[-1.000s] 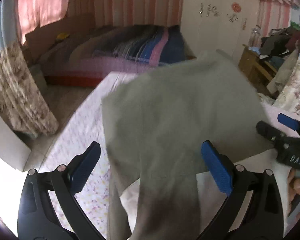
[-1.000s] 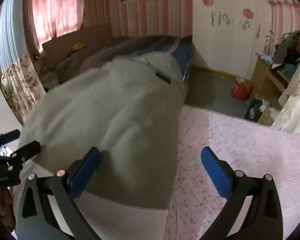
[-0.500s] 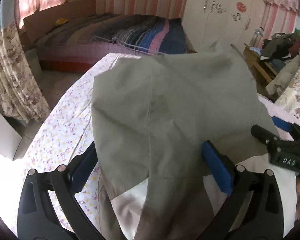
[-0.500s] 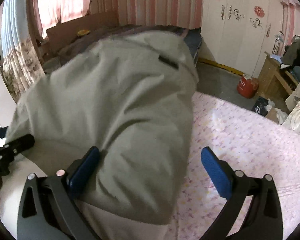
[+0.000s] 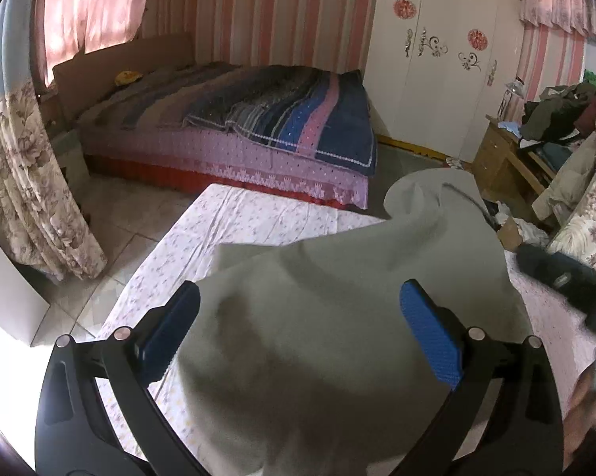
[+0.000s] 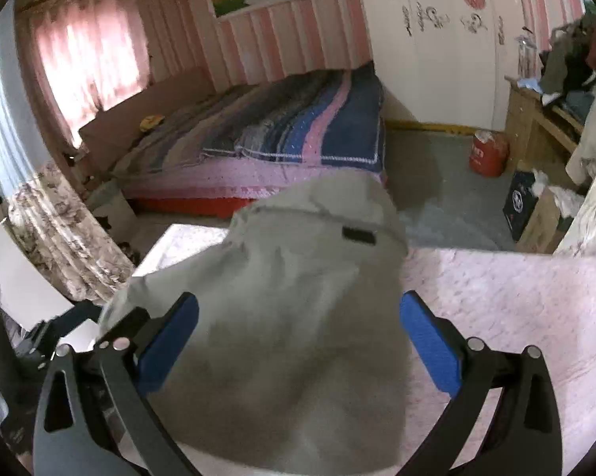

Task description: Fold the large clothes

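The grey-green garment is lying bunched over the floral-sheeted table, rising as a rumpled mound in front of both cameras and spilling toward the near edge of each view. In the right wrist view the garment is showing a seamed hem and a small dark tab at its far end; the left wrist view is showing only a faint dark line there, too blurred to identify. The left gripper is standing with its blue pads spread wide, fabric filling the gap between them and running under the frame; whether cloth is touching either pad cannot be told. The right gripper is likewise spread wide, with the garment heaped between its fingers and covering the left half of its view, while bare pink sheet is lying to its right. The left view is catching the black body of the other tool at its right edge, beside the garment, with a blurred bit of a hand below it; the right view is catching dark tool parts at its left edge. Beyond the table, a bed with a striped blanket is standing far left, a white wardrobe far centre, and a wooden desk piled with clothes far right. Only the right view is showing a red container on the floor.
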Demonstrator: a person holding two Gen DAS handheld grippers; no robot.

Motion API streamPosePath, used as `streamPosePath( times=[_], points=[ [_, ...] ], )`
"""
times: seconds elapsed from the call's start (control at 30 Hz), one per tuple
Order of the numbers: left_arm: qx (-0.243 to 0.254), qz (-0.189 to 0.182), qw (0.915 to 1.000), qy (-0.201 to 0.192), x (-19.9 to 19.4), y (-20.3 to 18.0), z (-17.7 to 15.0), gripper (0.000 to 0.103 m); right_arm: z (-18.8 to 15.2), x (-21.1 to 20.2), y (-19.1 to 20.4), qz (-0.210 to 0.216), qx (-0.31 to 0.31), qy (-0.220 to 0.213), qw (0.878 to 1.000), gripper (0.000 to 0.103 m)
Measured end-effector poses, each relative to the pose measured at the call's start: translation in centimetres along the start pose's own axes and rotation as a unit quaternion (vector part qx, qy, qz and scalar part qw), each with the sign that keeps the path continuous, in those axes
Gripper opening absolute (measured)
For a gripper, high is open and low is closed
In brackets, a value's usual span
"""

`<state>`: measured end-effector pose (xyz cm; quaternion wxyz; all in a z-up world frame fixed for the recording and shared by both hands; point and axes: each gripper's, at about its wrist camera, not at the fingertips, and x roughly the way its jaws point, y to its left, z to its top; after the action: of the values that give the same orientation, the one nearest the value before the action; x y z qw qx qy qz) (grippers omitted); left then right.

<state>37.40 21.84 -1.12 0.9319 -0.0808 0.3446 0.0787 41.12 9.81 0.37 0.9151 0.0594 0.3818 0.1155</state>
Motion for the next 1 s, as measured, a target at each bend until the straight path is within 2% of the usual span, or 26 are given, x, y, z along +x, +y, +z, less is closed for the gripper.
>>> streamPosePath(
  times=[0.13,0.37,0.57,0.73,0.9,1.0],
  points=[
    [0.017,0.023,0.9996,0.005,1.7,-0.5,-0.2,0.100,-0.7,3.4,-0.1,-0.021,-0.005,0.018,1.000,0.101],
    [0.018,0.036,0.9988,0.027,4.6,-0.1,-1.1,0.100,-0.9,6.0,-0.2,-0.057,-0.010,0.020,0.998,0.101],
    [-0.028,0.027,0.9985,0.039,5.7,2.0,-1.4,0.098,-1.0,7.0,-0.9,-0.057,0.007,0.025,0.998,0.101],
    [-0.023,0.035,0.9979,0.049,6.4,1.7,-1.5,0.097,-1.3,7.2,-2.0,-0.053,0.032,0.028,0.998,0.101],
    [-0.009,0.056,0.9962,0.067,7.3,1.2,-1.3,0.094,-1.2,8.3,-2.1,-0.065,0.032,0.062,0.995,0.102],
    [-0.008,0.045,0.9965,0.069,7.0,1.3,-1.4,0.095,-1.2,6.0,-2.4,-0.041,0.035,0.050,0.997,0.101]
  ],
)
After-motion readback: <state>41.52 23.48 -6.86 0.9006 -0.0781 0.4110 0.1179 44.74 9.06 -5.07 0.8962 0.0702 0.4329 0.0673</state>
